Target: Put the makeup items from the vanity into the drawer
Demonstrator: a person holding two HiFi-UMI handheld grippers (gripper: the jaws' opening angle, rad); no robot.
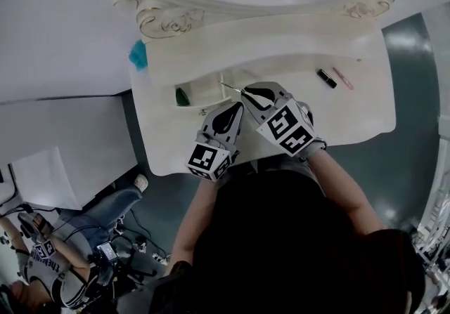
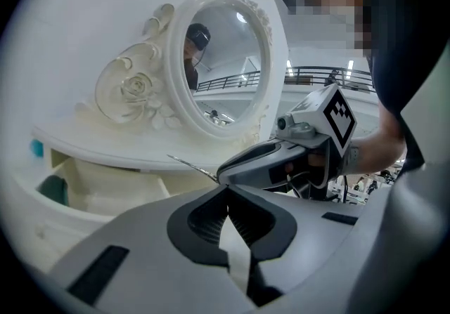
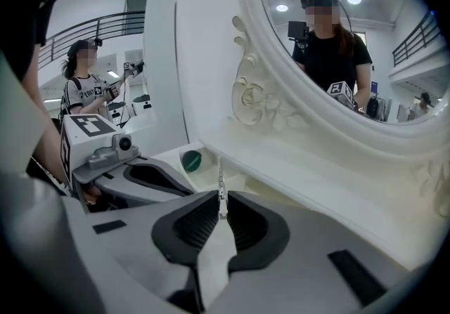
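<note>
My right gripper (image 1: 247, 93) is shut on a thin metal tool (image 1: 231, 87), perhaps tweezers, whose tip points over the open drawer (image 1: 202, 103) at the vanity's left. In the right gripper view the tool (image 3: 221, 182) stands up from the closed jaws (image 3: 222, 208). A green round item (image 1: 182, 97) lies in the drawer's left end. My left gripper (image 1: 237, 107) sits just in front of the drawer, shut with nothing in it (image 2: 227, 192). A black lipstick (image 1: 326, 78) and a pink stick (image 1: 343, 78) lie on the vanity top to the right.
An oval mirror (image 2: 225, 60) in a carved white frame rises behind the vanity top (image 1: 281, 46). A teal object (image 1: 138, 55) sits at the vanity's left edge. Another person (image 1: 42, 256) stands on the floor to the lower left.
</note>
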